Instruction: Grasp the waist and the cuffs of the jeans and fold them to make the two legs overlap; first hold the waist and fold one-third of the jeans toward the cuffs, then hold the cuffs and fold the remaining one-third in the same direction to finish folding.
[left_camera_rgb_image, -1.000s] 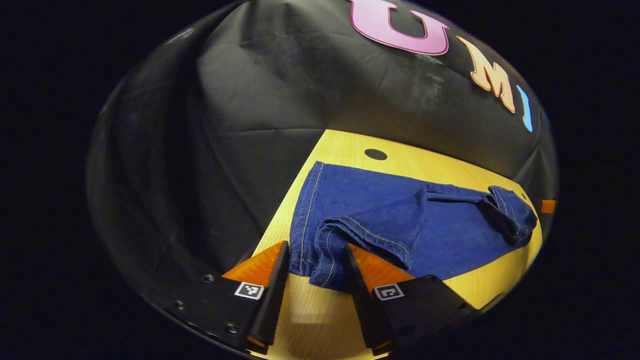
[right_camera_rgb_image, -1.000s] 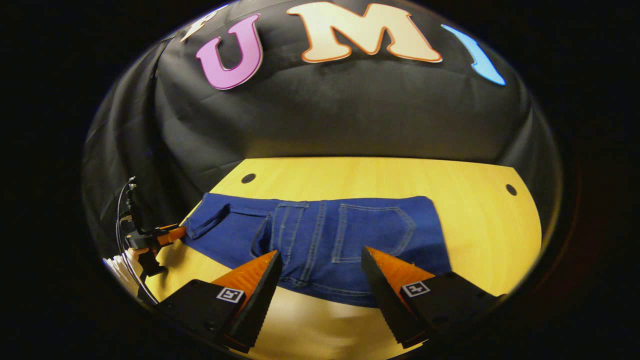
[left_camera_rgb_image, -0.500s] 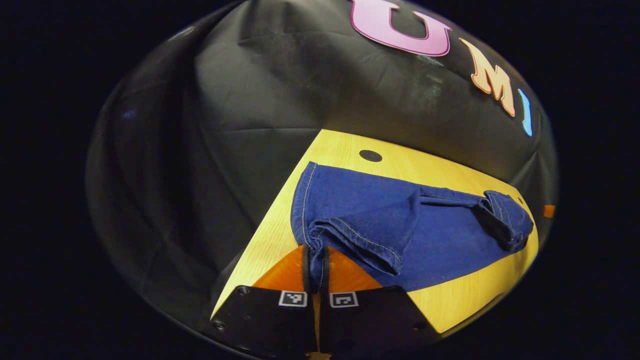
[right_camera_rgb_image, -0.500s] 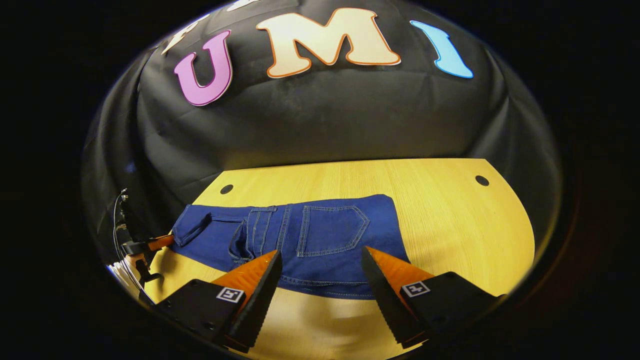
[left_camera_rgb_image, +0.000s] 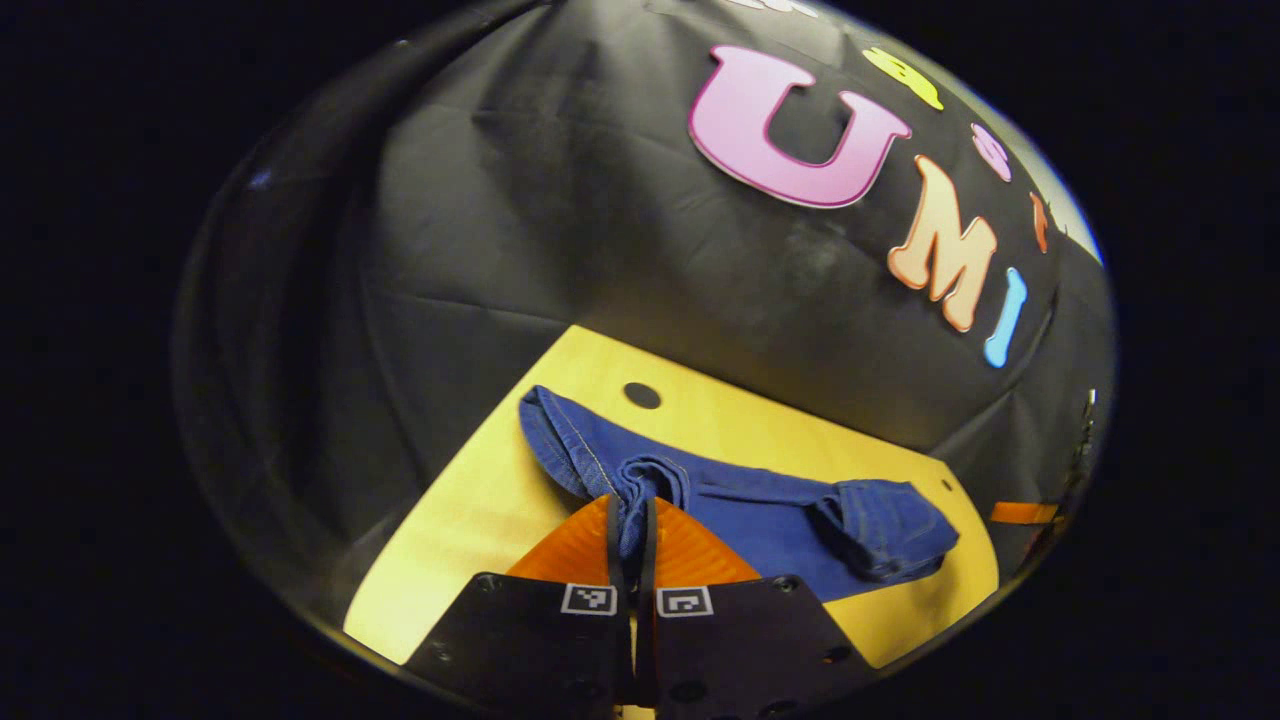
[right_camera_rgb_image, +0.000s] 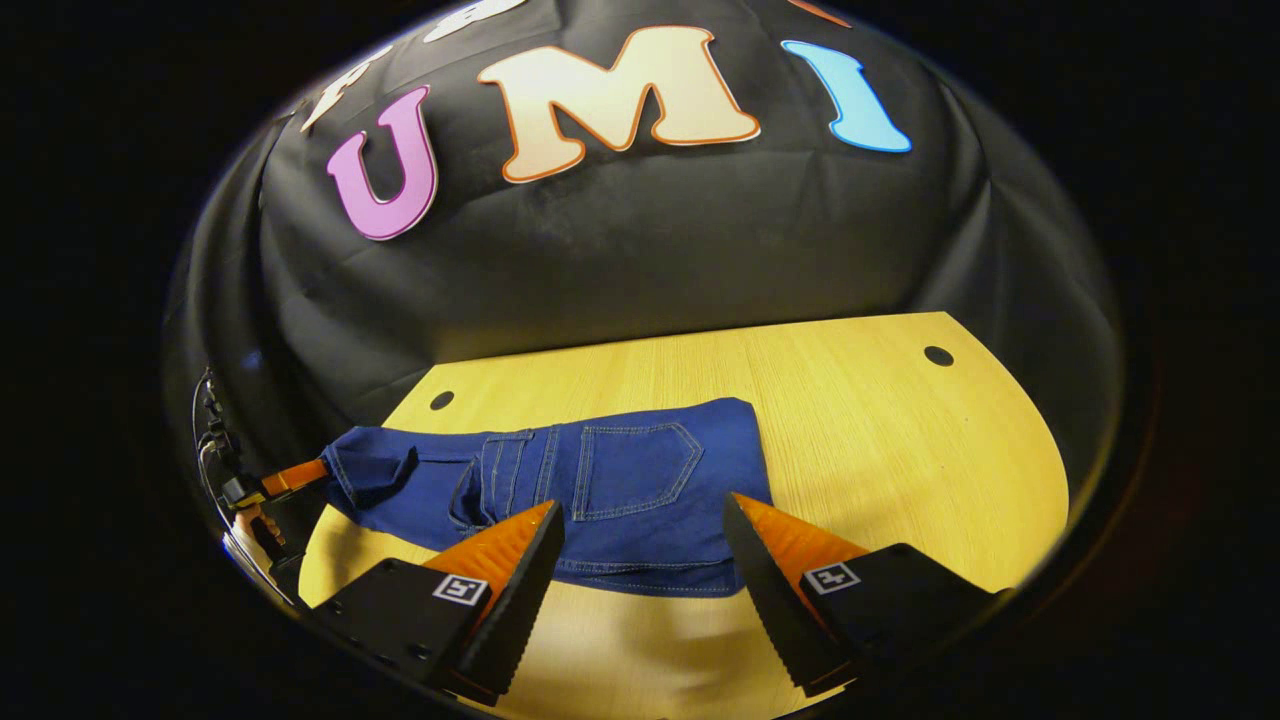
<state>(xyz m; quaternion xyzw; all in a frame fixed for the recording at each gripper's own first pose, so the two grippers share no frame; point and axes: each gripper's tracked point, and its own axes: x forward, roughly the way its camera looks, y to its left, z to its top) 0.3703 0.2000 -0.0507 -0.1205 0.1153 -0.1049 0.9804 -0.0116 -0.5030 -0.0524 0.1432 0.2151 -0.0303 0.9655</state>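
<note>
The blue jeans (right_camera_rgb_image: 600, 480) lie across the yellow wooden table (right_camera_rgb_image: 900, 450), with a back pocket facing up near the middle. In the left gripper view, my left gripper (left_camera_rgb_image: 630, 525) is shut on the bunched cuff end of the jeans (left_camera_rgb_image: 760, 520), and that end is raised off the table. The rest trails away to a rumpled fold at the far end. My right gripper (right_camera_rgb_image: 640, 530) stands open above the near edge of the jeans, its fingers apart with nothing between them. The left gripper (right_camera_rgb_image: 290, 478) also appears far left in the right gripper view, holding the cuff end.
The table has small dark holes (right_camera_rgb_image: 938, 355) (right_camera_rgb_image: 441, 400) near its back corners. The black cloth wall (right_camera_rgb_image: 650, 260) closes off the far side. Bare tabletop lies right of the jeans. A hand (right_camera_rgb_image: 255, 522) holds the left gripper at the table's left edge.
The left gripper went from open around the cuffs to shut on them, then lifted them. The right gripper drew back from the jeans, staying open.
</note>
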